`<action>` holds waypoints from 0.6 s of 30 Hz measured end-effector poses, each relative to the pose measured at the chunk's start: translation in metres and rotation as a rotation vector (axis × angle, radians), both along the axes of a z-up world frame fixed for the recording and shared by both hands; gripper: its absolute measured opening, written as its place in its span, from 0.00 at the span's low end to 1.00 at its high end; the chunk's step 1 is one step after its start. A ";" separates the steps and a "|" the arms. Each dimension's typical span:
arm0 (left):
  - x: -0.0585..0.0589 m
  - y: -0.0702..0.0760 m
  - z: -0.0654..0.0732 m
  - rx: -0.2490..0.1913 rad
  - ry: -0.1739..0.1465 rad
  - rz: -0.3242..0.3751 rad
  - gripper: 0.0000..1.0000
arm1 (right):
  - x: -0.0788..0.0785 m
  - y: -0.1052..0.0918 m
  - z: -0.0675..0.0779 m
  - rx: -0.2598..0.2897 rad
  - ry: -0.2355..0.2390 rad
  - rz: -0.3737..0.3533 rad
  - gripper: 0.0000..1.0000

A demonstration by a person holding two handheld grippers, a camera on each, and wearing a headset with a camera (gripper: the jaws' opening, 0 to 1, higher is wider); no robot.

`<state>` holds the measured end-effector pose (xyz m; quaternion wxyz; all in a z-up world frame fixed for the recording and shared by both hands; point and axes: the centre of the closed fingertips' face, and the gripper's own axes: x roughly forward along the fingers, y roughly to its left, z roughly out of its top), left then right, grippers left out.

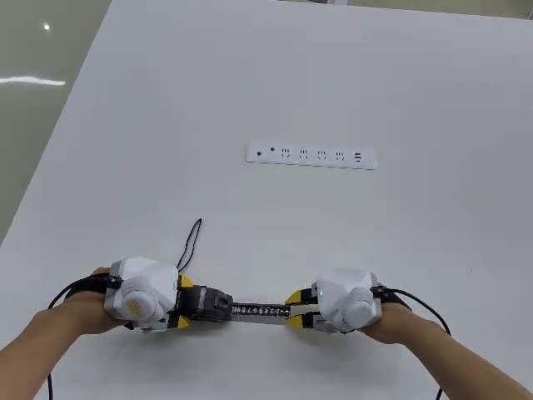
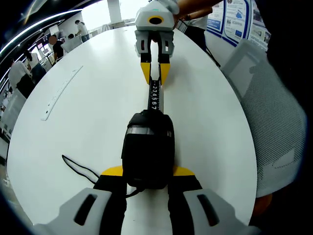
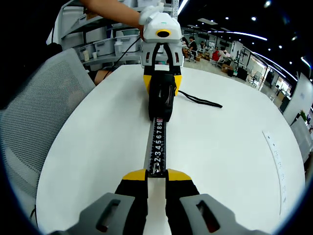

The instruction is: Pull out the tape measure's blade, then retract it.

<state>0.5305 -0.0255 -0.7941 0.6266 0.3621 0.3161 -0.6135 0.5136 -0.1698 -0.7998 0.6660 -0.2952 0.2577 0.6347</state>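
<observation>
Head view: tape measure case (image 1: 210, 303) sits low on white table (image 1: 250, 83), at about 7 o'clock of frame. left gripper (image 1: 184, 302) closed onto case sides, holding it. blade (image 1: 260, 312) partly out (short stretch exposed), long axis 9-to-3, case at 9 end. right gripper (image 1: 296, 308) pinched nearly shut on blade tip at 3 end. Judgement: more pull means right gripper travels toward 3, straight along axis; retraction runs back toward 9. wrist strap (image 1: 193, 237) trails toward 12.

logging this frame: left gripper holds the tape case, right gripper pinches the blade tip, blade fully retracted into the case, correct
Not quite: the blade is partly pulled out. The right gripper view shows a numbered stretch spanning from the case to the right gripper, which pinches its tip; the left gripper holds the case.
</observation>
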 end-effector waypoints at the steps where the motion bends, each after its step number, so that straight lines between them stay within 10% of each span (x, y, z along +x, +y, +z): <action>1: 0.000 0.000 0.000 0.000 0.000 -0.001 0.28 | 0.000 -0.001 0.000 -0.001 -0.001 0.001 0.11; 18: 0.000 -0.001 0.000 0.002 0.000 0.000 0.28 | -0.001 -0.013 -0.001 -0.007 -0.001 -0.006 0.11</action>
